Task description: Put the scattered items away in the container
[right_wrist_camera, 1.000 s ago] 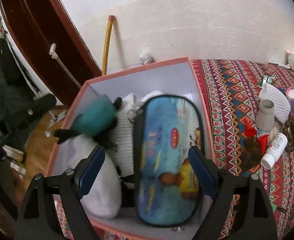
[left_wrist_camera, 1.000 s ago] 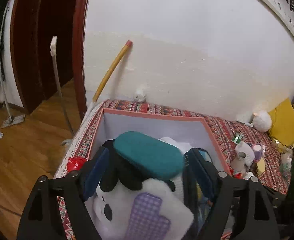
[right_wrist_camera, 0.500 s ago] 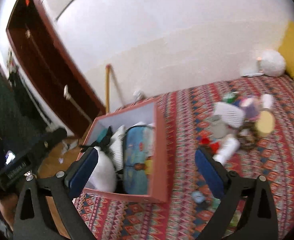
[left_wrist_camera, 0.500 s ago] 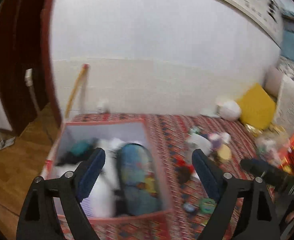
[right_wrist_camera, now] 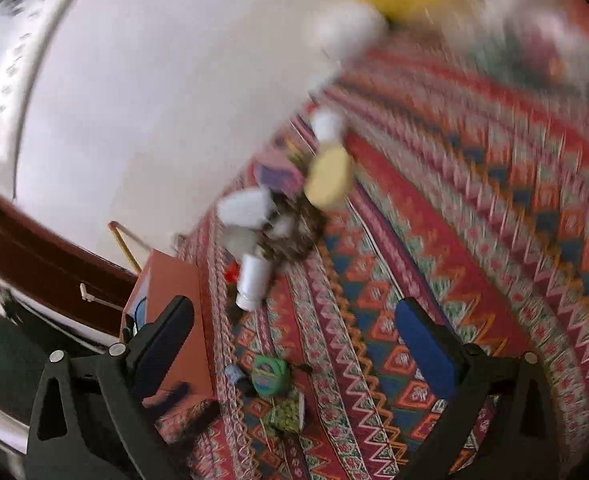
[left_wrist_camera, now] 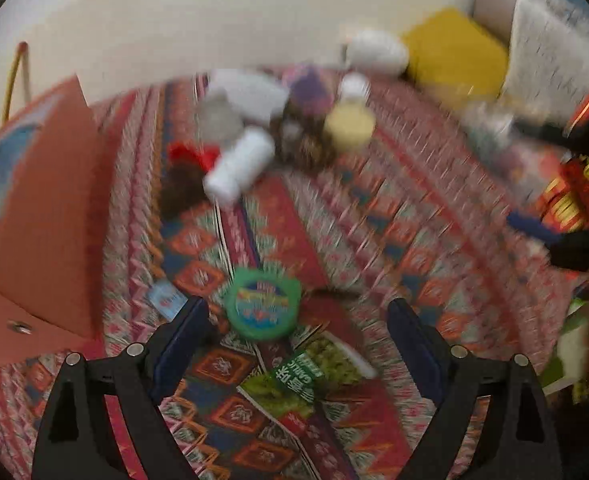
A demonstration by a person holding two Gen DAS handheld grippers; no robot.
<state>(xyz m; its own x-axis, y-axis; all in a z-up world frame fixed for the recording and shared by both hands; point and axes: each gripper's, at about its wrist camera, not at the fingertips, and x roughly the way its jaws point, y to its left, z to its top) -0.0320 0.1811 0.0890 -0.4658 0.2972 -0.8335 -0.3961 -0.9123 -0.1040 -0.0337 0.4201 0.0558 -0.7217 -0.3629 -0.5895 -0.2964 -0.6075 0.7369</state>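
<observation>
Both views are motion-blurred. My left gripper (left_wrist_camera: 296, 320) is open and empty, low over the patterned cloth, with a round green tin (left_wrist_camera: 262, 307) between its fingertips and a green snack packet (left_wrist_camera: 306, 372) just below. The pink box (left_wrist_camera: 50, 216) stands to its left. A white bottle (left_wrist_camera: 238, 164), a yellow disc (left_wrist_camera: 348, 126) and other small items lie farther back. My right gripper (right_wrist_camera: 294, 332) is open and empty, higher up, tilted; the box (right_wrist_camera: 174, 292) is by its left finger, the green tin (right_wrist_camera: 269, 376) and white bottle (right_wrist_camera: 254, 280) lie ahead.
A yellow cushion (left_wrist_camera: 454, 48) and a white round object (left_wrist_camera: 376, 50) sit against the white wall. Red and yellow packaging (left_wrist_camera: 570, 192) lies at the right edge. A yellow stick (left_wrist_camera: 14, 76) leans on the wall beyond the box.
Both grippers have swung away from the box to the right. The left has dropped low over the green tin. The right view has tilted and pulled back over the cloth.
</observation>
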